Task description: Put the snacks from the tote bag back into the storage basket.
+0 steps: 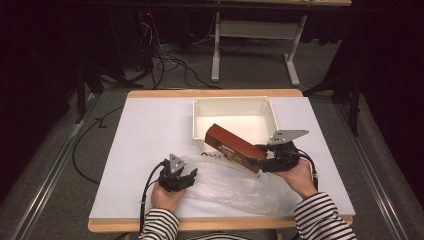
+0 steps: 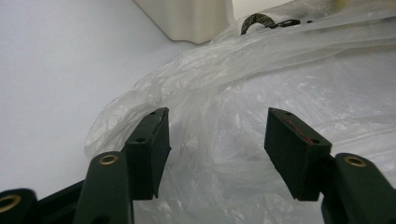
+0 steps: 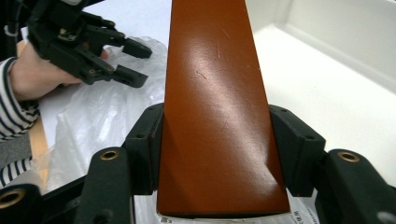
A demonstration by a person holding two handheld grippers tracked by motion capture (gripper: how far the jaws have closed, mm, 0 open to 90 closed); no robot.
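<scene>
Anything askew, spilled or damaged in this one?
Nothing spilled or damaged. The brown box sits tilted only because the right gripper holds it over the white bin's near rim. The plastic bag lies crumpled under the open left gripper.

We've got loads of bare table (image 1: 145, 130) on the left, so a hand can sweep through there freely, near or far. The far middle is blocked by the white bin (image 1: 272, 112); its walls stand up, so you'd have to go in from above. The brown box (image 1: 235, 147) slants across the bin's near wall, closing off that corner. Near middle, the crumpled plastic bag (image 1: 235, 187) sprawls between our two grippers, soft but in the way. On the right there's just a narrow strip of table past the bin.
</scene>
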